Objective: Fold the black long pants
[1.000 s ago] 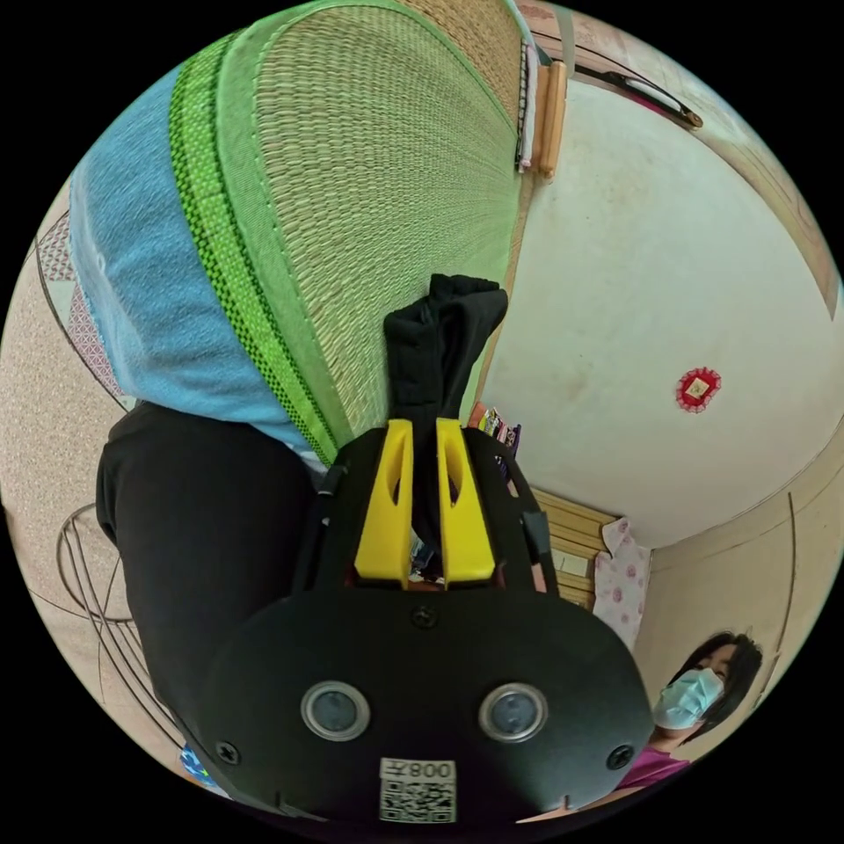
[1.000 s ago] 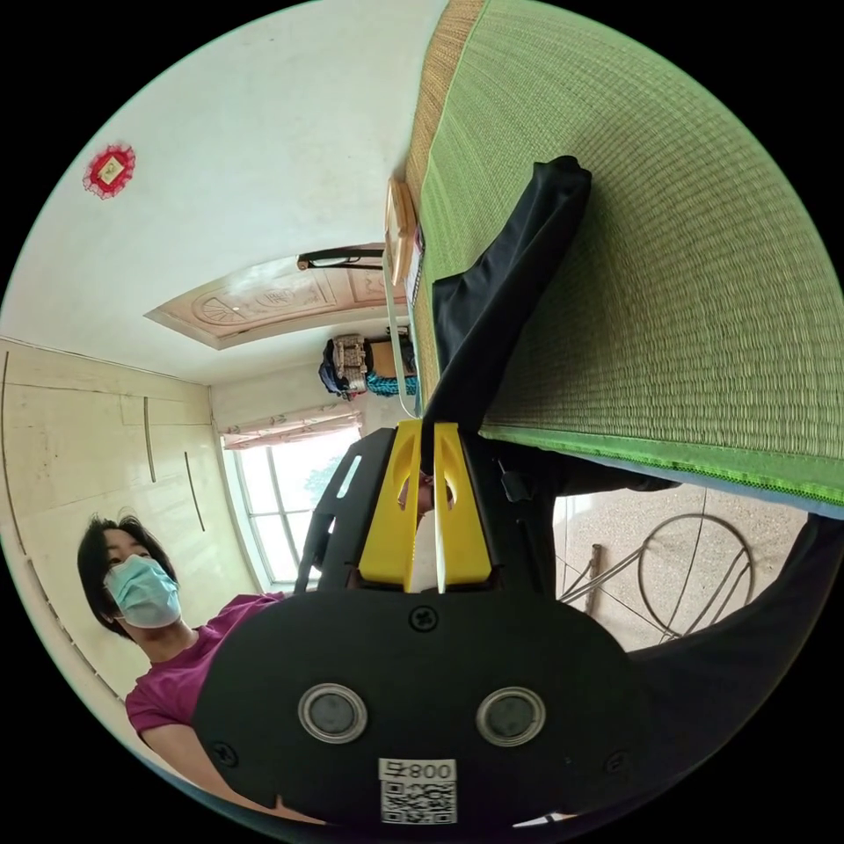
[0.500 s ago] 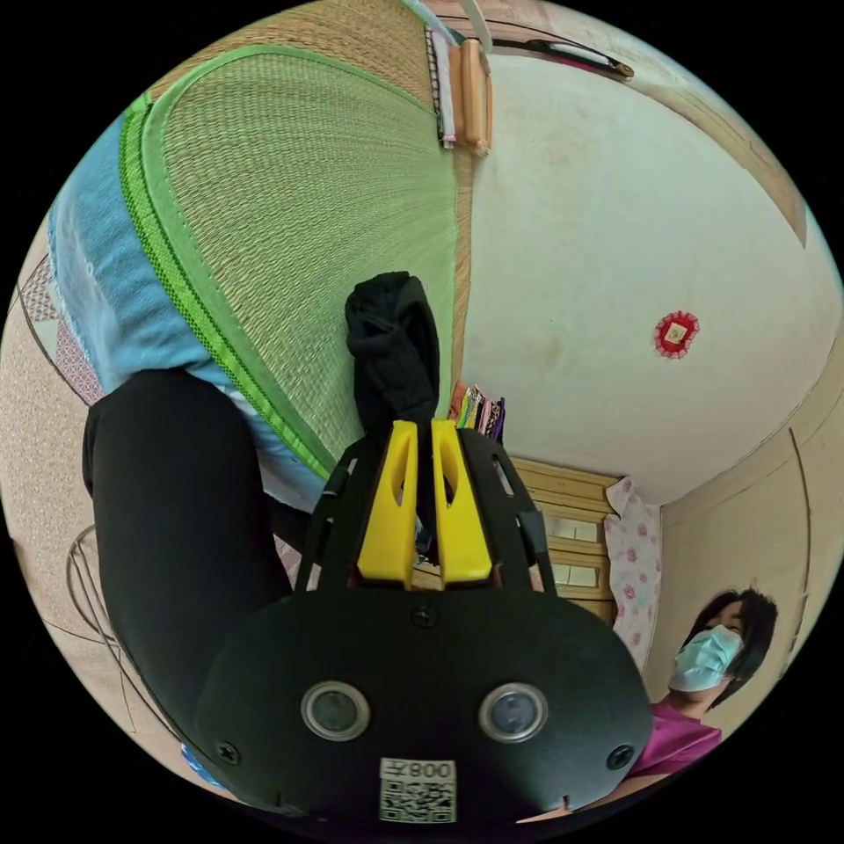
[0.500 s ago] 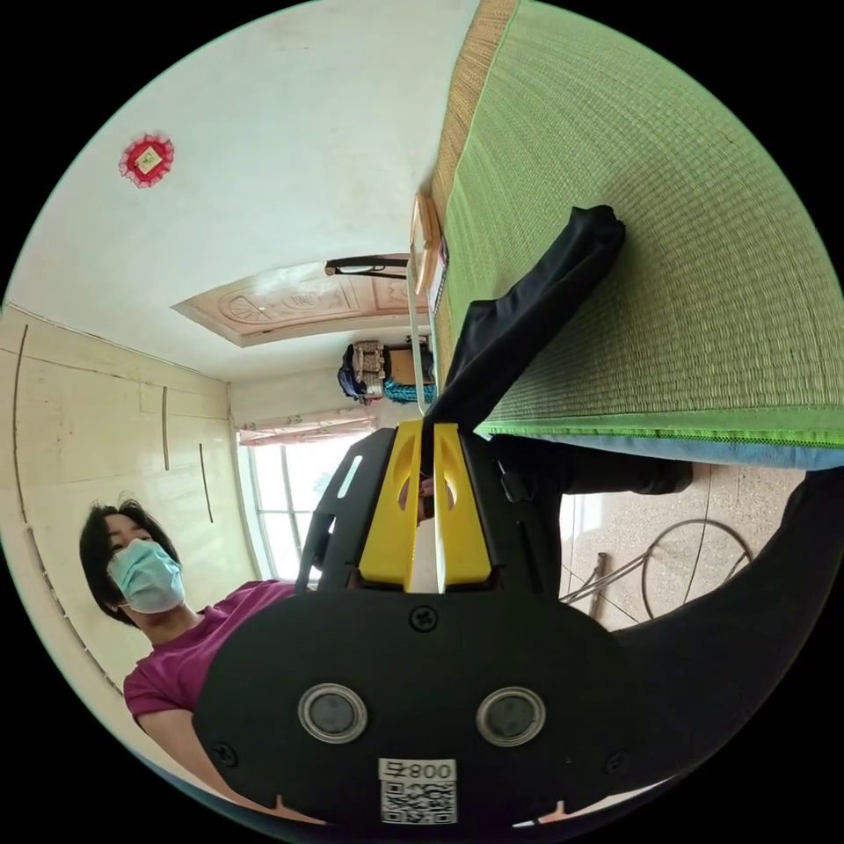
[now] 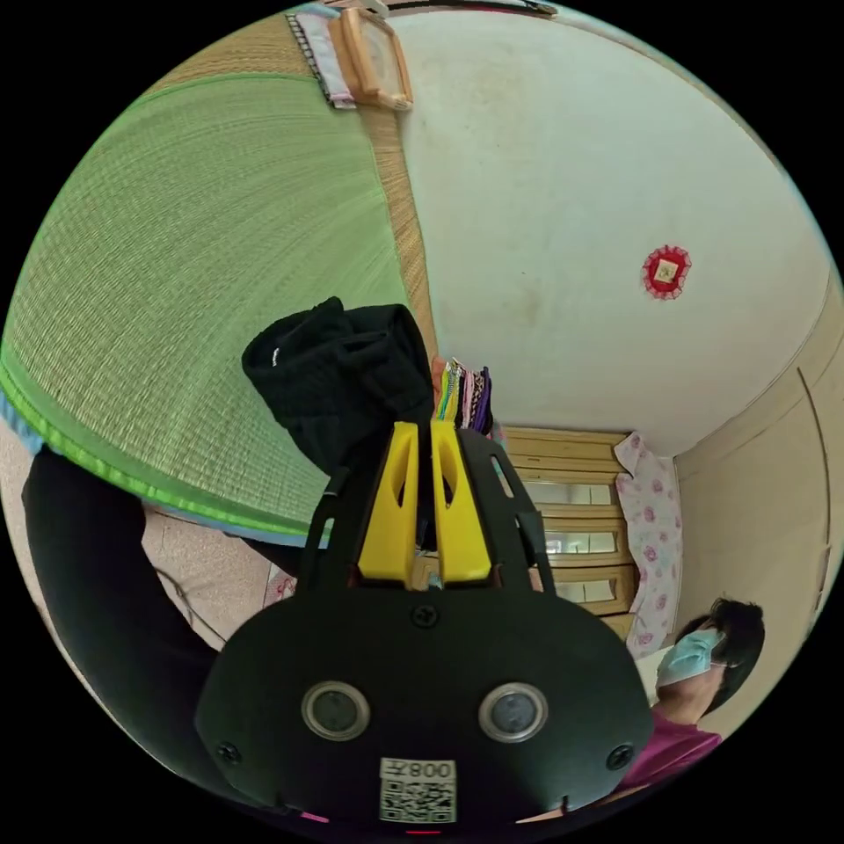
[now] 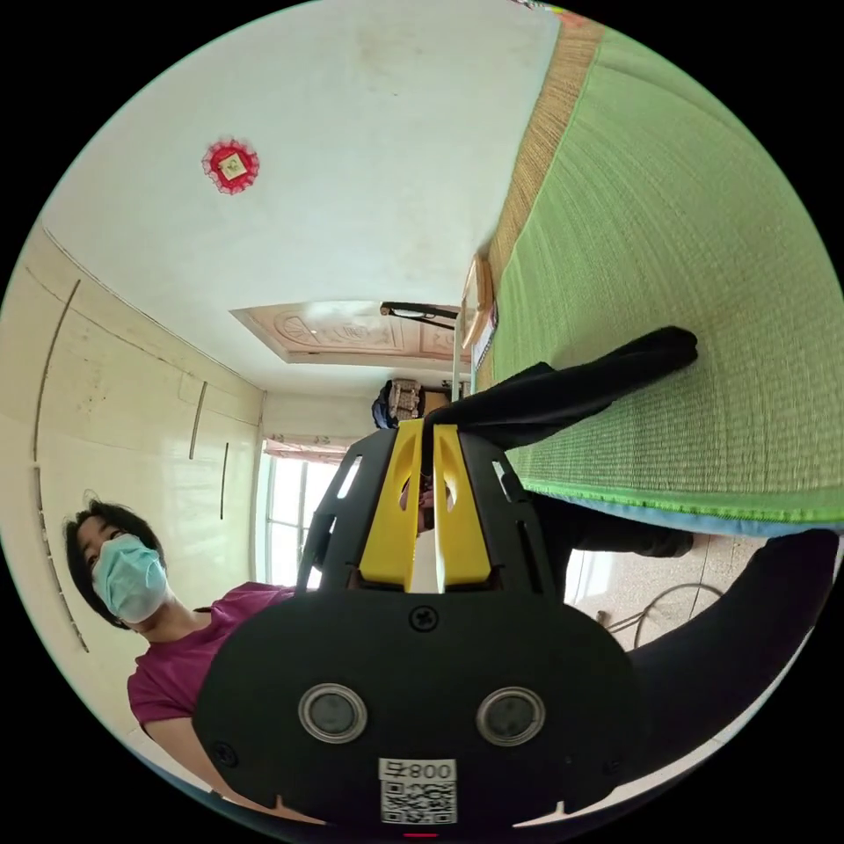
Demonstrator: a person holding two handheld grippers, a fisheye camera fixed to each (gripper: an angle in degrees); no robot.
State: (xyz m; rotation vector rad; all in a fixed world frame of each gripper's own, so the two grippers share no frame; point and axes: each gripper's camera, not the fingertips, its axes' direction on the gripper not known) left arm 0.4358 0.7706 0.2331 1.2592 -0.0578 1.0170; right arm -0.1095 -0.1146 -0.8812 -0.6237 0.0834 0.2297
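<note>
While both tongs [image 5: 420, 431] [image 6: 427, 431] pinch pants [image 5: 338, 382], mat [image 5: 176, 290] lies beside.

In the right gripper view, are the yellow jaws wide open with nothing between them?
No, the right gripper has its jaws close together, pinching the black pants above the green mat.

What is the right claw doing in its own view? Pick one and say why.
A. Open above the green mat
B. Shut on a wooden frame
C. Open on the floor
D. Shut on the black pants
D: in the right gripper view the right claw has its yellow jaws closed together on an edge of the black pants, which stretch from it across the green mat.
</note>
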